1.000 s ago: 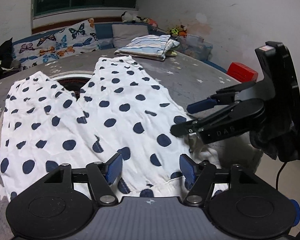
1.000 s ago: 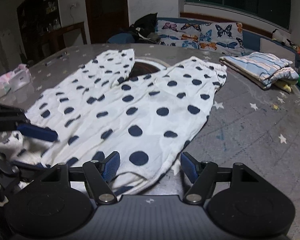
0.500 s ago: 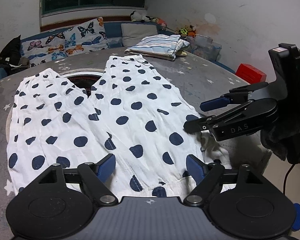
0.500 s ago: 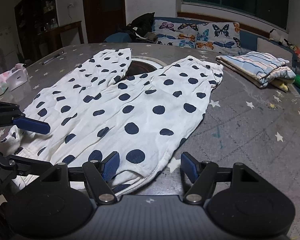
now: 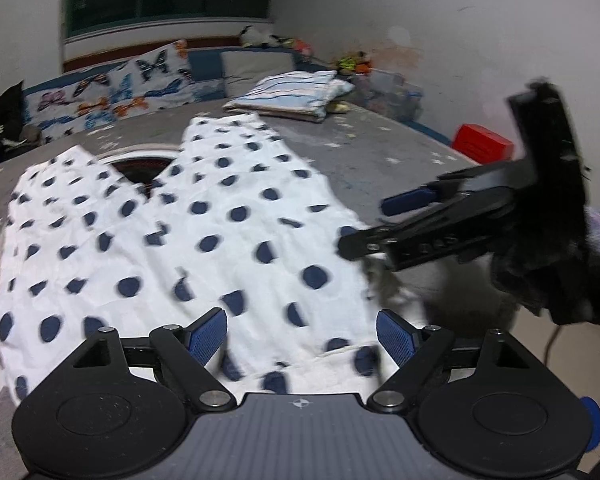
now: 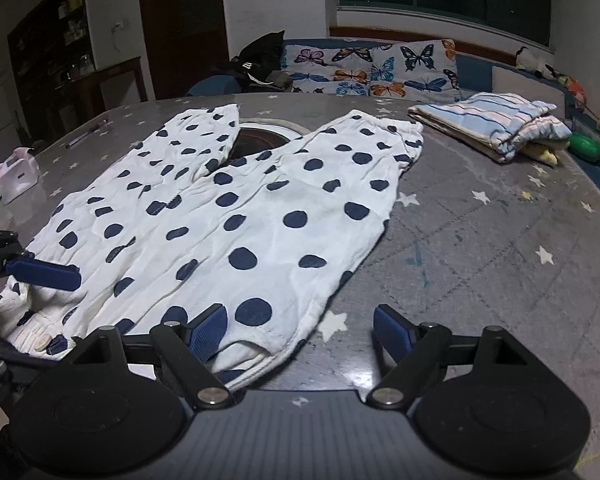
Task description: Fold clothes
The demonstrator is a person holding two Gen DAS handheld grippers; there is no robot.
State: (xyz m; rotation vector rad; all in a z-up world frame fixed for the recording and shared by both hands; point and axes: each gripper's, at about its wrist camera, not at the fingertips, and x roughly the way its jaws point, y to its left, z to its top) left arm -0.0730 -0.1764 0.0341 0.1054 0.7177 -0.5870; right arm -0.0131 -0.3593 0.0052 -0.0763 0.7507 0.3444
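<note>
Left wrist view: a grey star-patterned table [image 5: 380, 152] under dim light, with polka-dot trousers [image 5: 204, 240] spread flat, legs splayed away, waistband at the near edge. A folded striped garment [image 5: 292, 94] lies beyond. The left gripper [image 5: 302, 338] hangs over the waistband, fingers wide, holding nothing. The frame is blurred

Right wrist view: the same trousers [image 6: 236, 224] lie unfolded; the right gripper [image 6: 300, 330] is spread wide over the waistband's right corner, empty. To fold well, I judge each gripper should pinch both cloth layers at its waistband corner, squarely, so one leg can be carried over the other without wrinkling
</note>
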